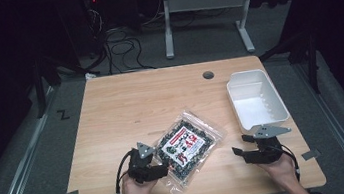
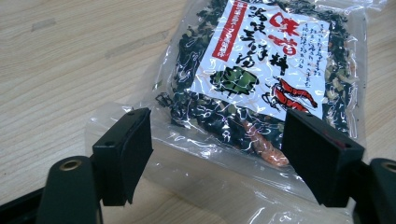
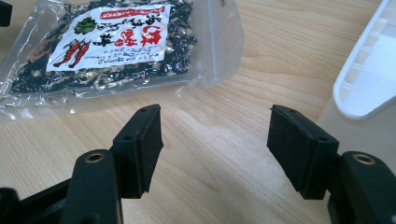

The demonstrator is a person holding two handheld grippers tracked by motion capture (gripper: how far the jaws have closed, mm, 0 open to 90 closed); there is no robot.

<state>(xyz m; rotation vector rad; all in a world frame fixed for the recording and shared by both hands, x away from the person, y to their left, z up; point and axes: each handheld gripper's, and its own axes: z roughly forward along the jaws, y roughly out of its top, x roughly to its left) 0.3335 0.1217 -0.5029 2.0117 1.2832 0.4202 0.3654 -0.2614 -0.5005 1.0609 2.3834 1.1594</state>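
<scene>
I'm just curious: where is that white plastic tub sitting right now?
In the high view, the empty white plastic tub sits at the wooden table's right edge, just beyond the right gripper and right of the clear snack bag.

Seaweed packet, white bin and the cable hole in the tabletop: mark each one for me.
Seaweed packet (image 1: pixel 186 143): high view, on its printed white label.
White bin (image 1: pixel 275 94): high view, on the right-hand wall.
Cable hole (image 1: pixel 208 75): high view, at the middle of the round opening near the table's far edge.
</scene>
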